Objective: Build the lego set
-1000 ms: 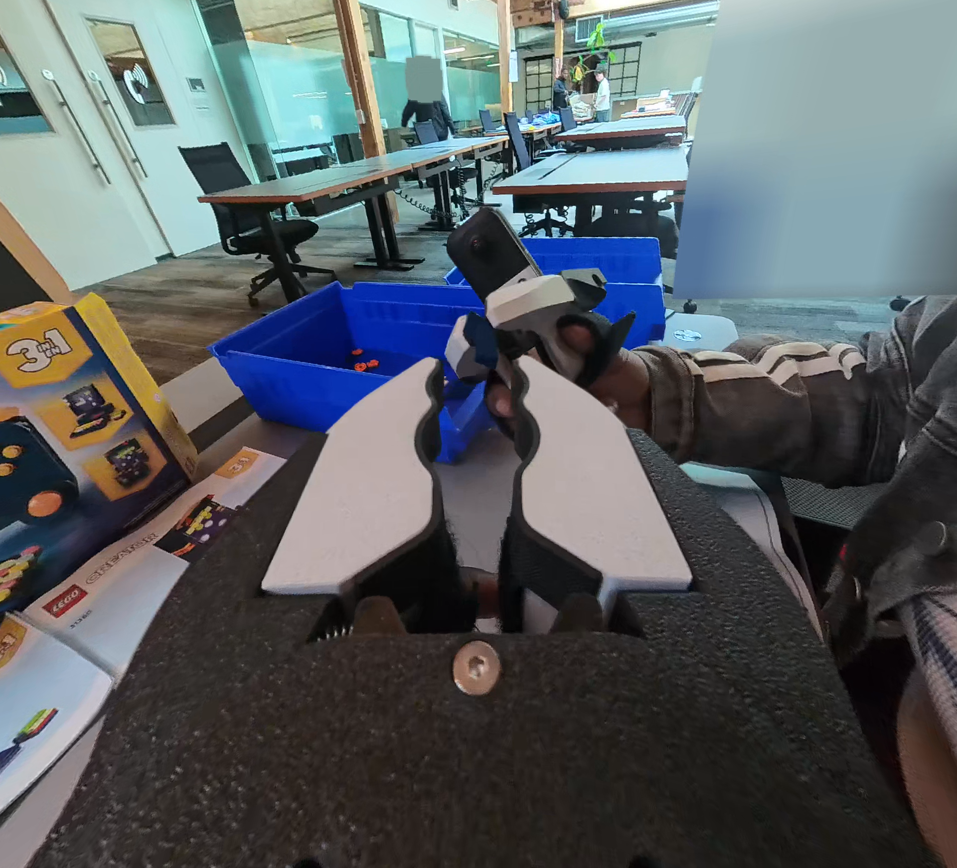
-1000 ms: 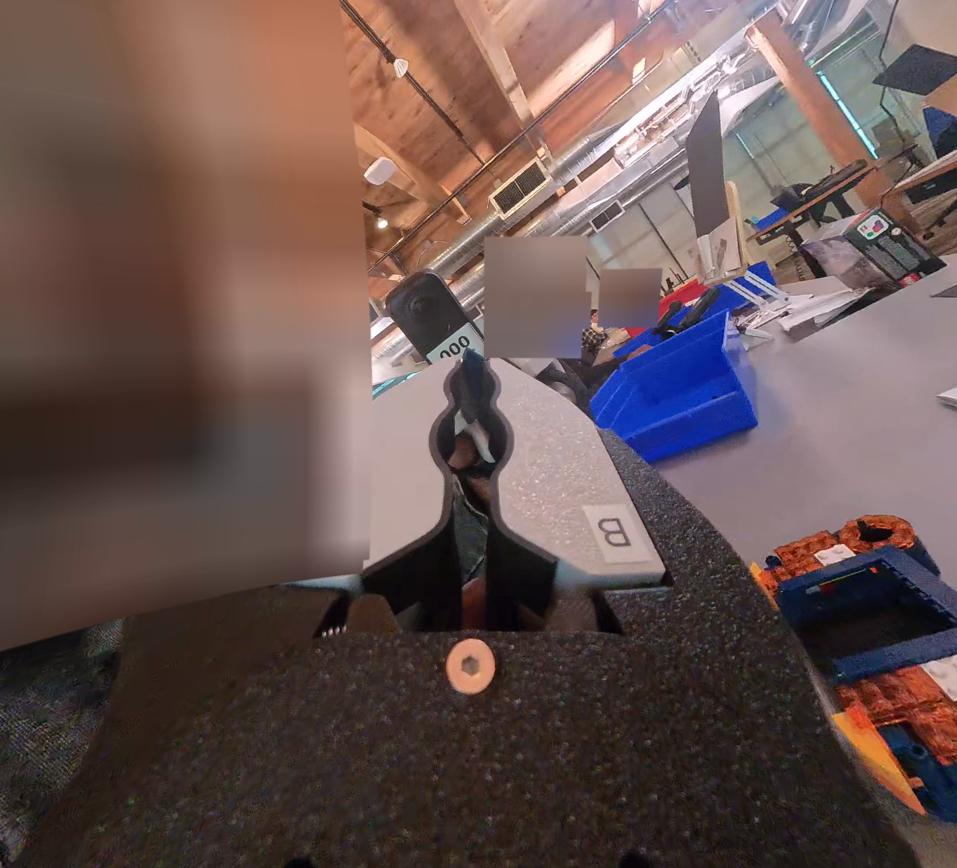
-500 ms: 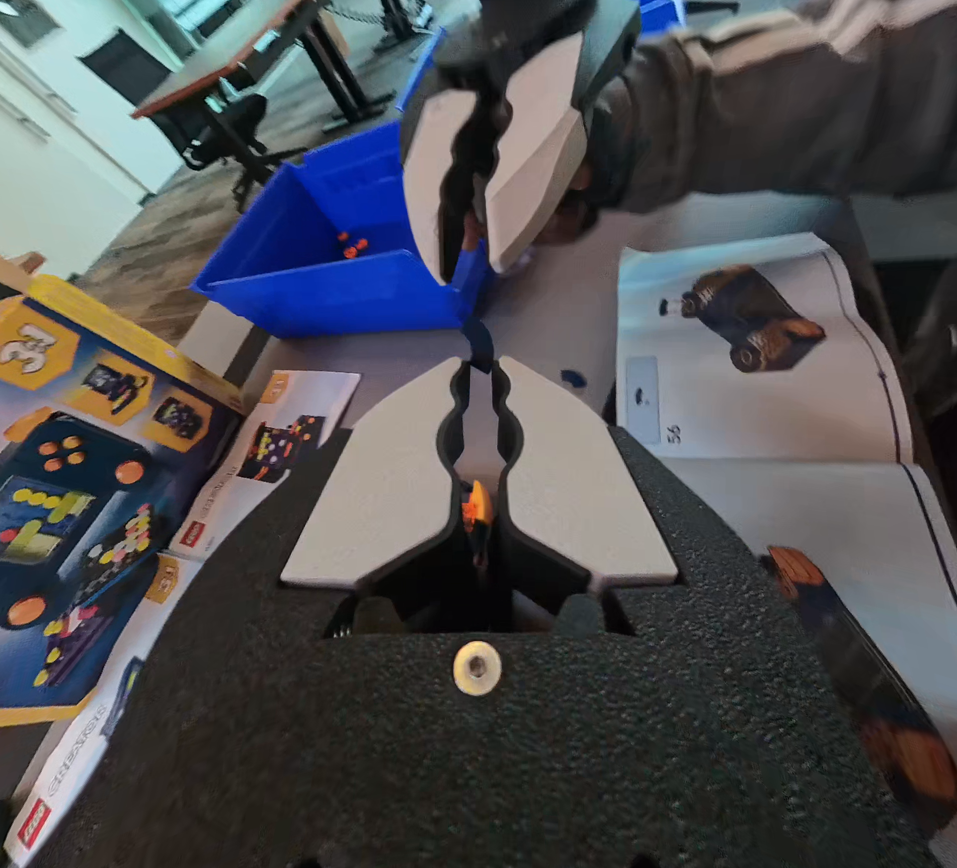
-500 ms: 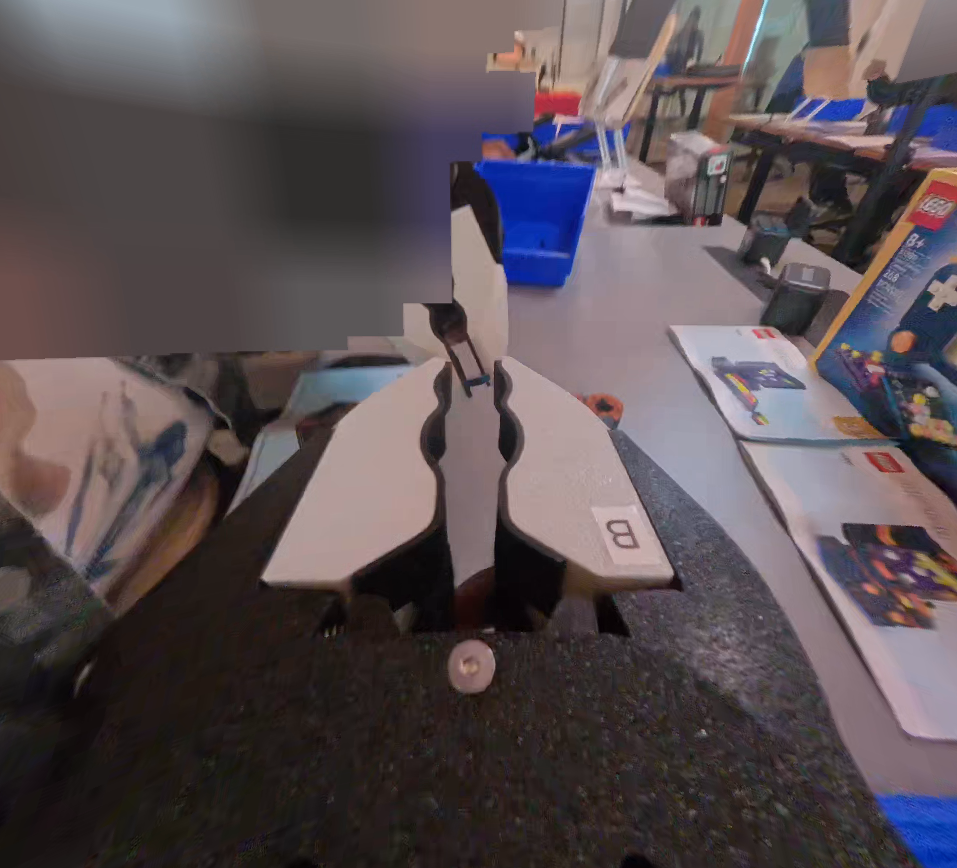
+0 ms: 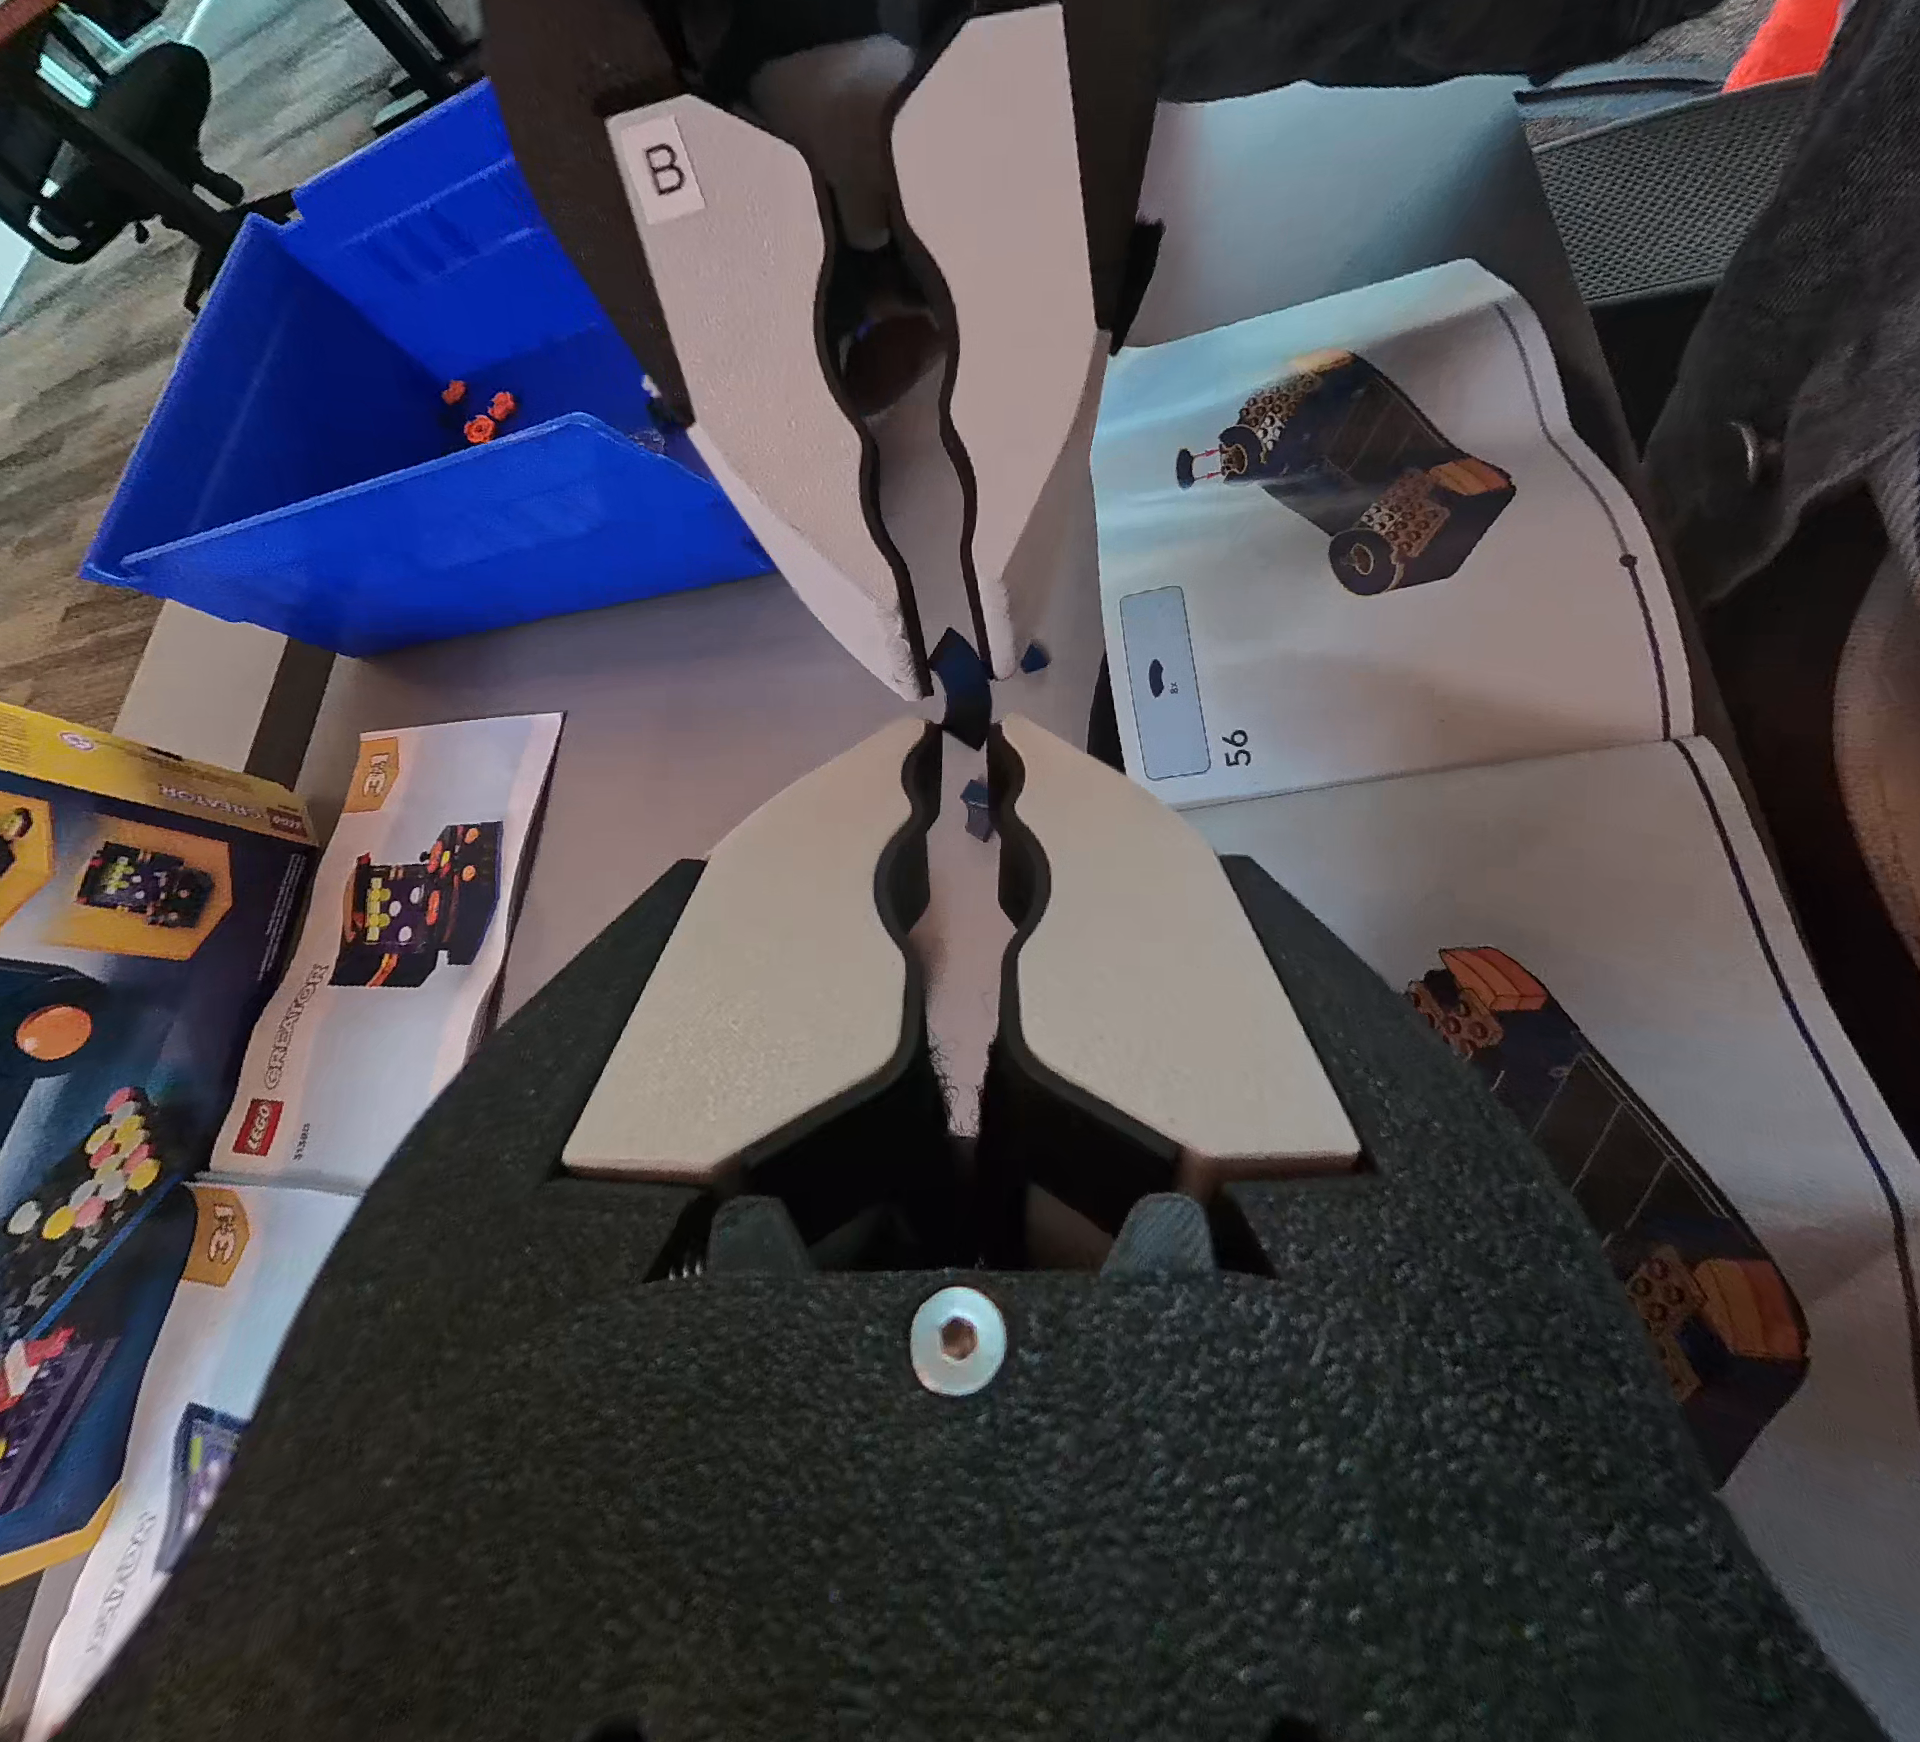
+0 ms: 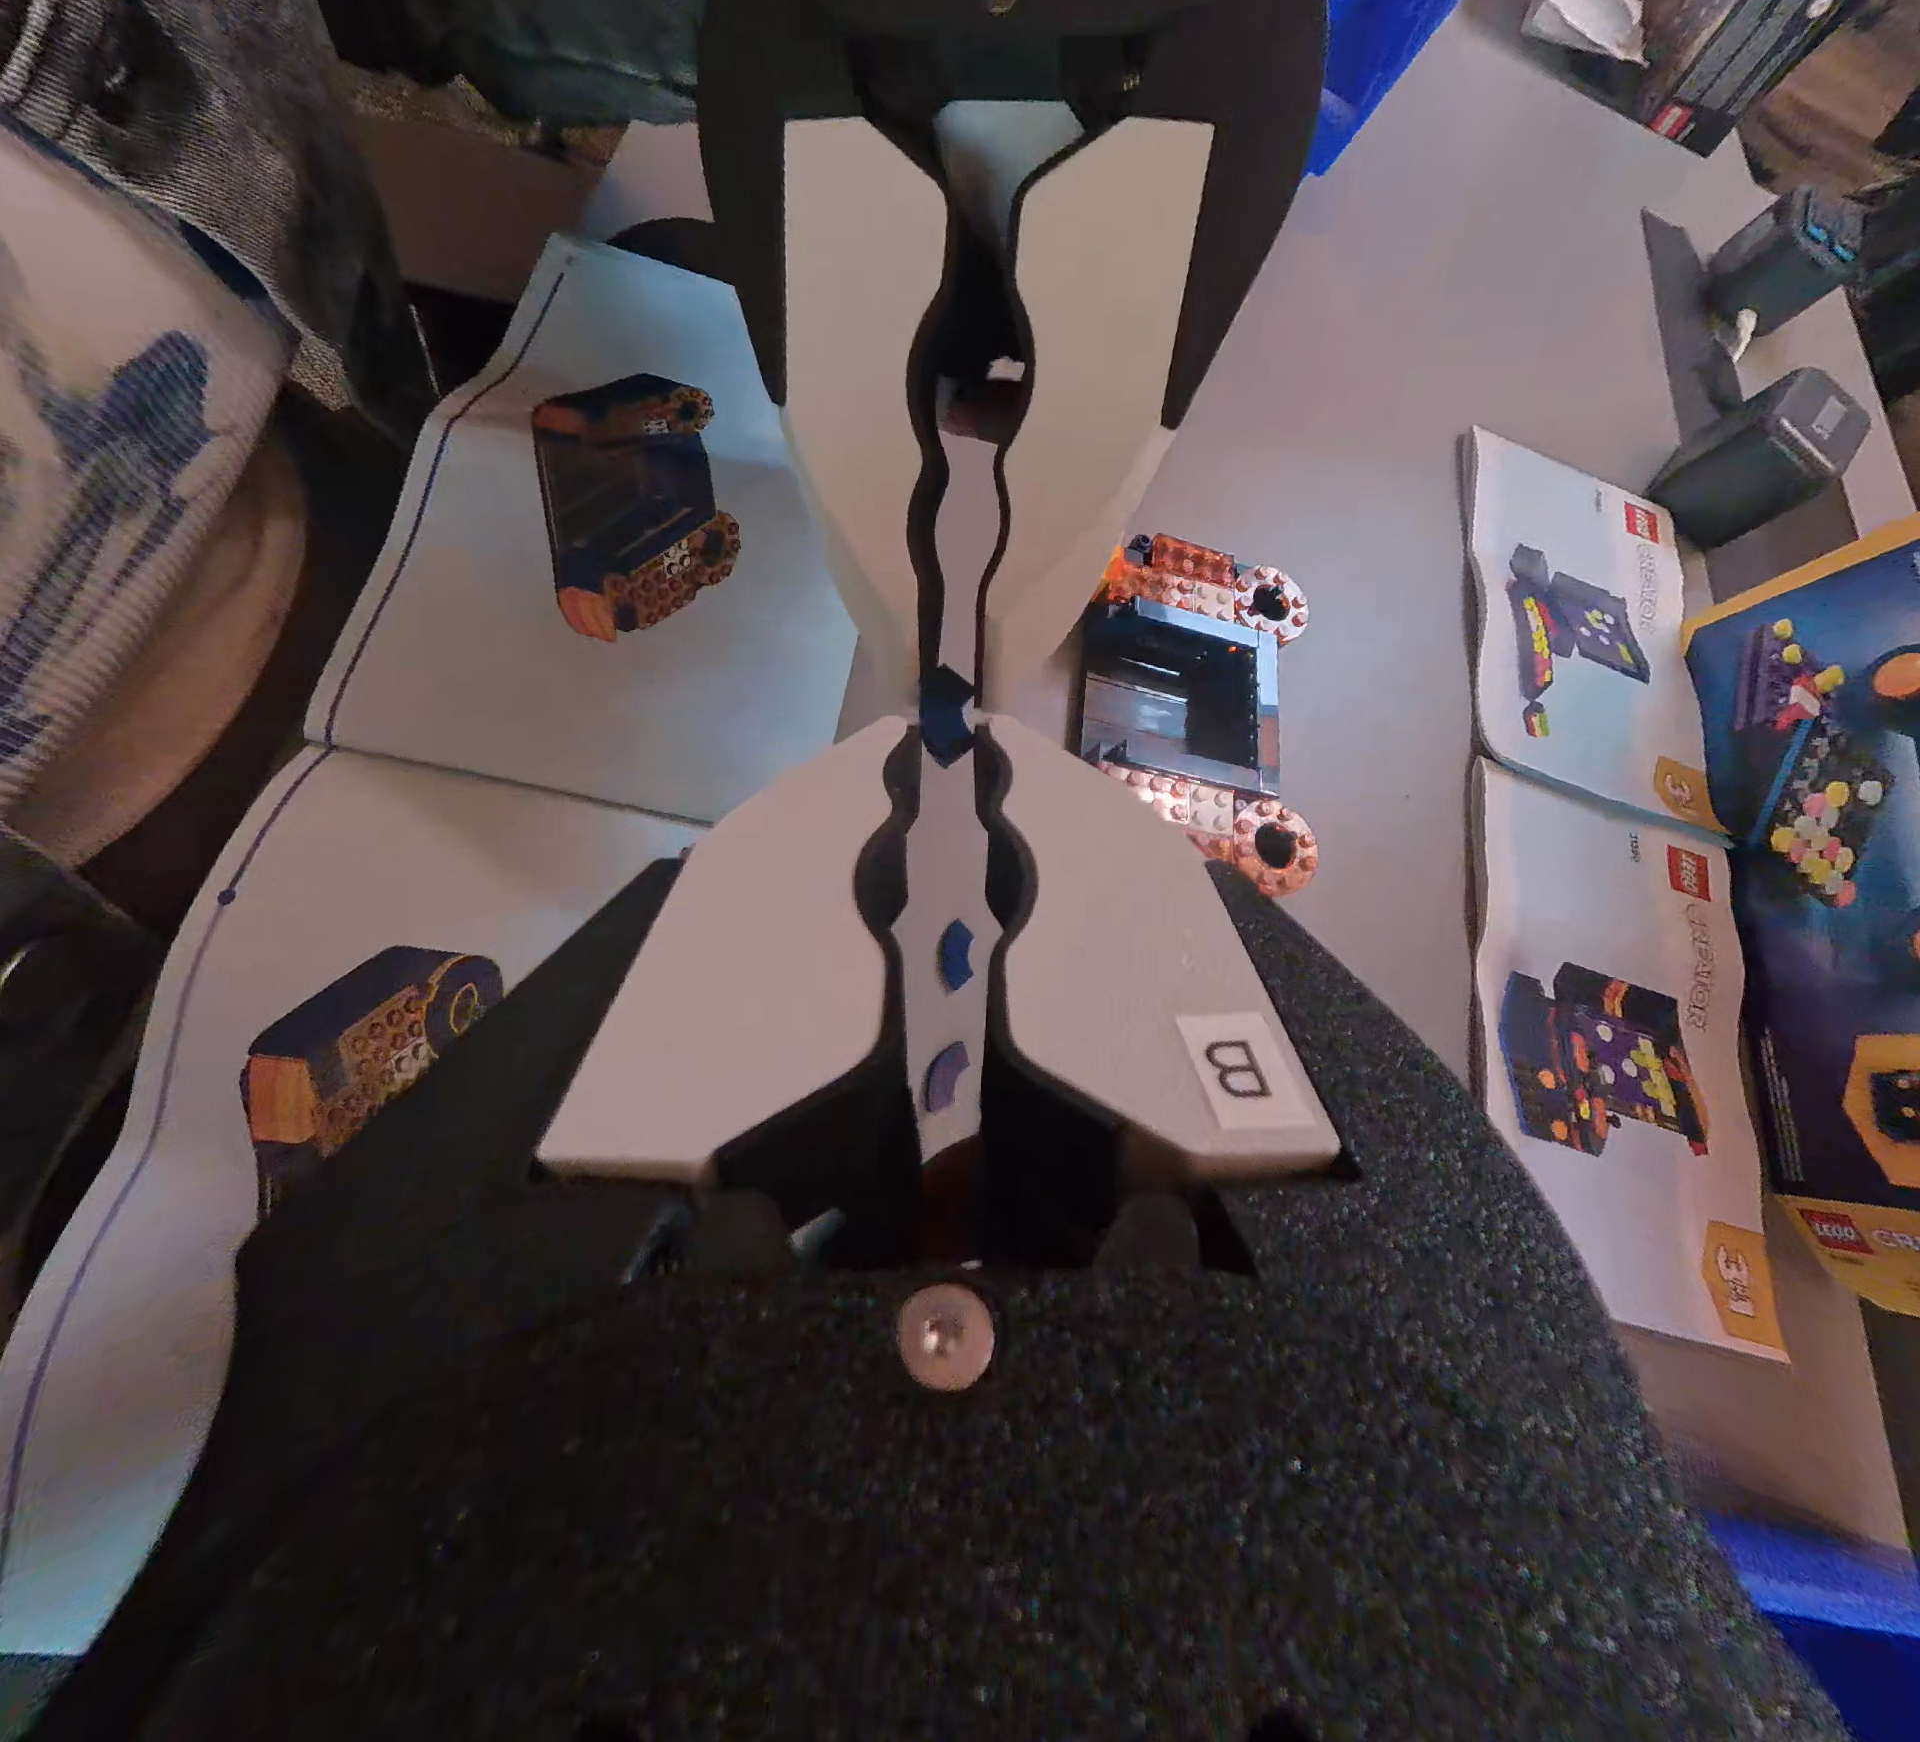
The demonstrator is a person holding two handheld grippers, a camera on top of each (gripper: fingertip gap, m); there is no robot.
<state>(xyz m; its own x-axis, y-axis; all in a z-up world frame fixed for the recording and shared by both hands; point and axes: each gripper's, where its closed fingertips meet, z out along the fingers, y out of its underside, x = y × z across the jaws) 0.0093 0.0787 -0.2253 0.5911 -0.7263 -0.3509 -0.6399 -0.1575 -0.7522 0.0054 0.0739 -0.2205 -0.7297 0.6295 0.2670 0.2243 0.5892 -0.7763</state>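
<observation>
The small dark-blue piece (image 5: 958,690) sits in the air above the tabletop (image 5: 665,757), pinched at the meeting point of both tongs, tip to tip. My left tongs (image 5: 961,736) are clenched on its near end; the right tongs (image 5: 956,669) are clenched on its far end from the opposite side. The right wrist view confirms both sets gripping the same piece (image 6: 943,716).

I judge this a hand-over or re-grip. To do it well, one pair must keep firm hold while the other eases off slowly; releasing both drops a very small part.

Two more dark-blue pieces (image 6: 954,949) lie on the tabletop directly beneath. The partly built model (image 6: 1184,705), dark with orange studded corners, rests just right of the tongs in the right wrist view. The open instruction booklet (image 5: 1382,549) lies alongside, a blue bin (image 5: 416,529) with a few orange bits behind, the set box (image 5: 104,965) and spare booklets (image 5: 416,913) further out.

Obstruction: the tongs hide each other's tips, so seating is hard to verify.
</observation>
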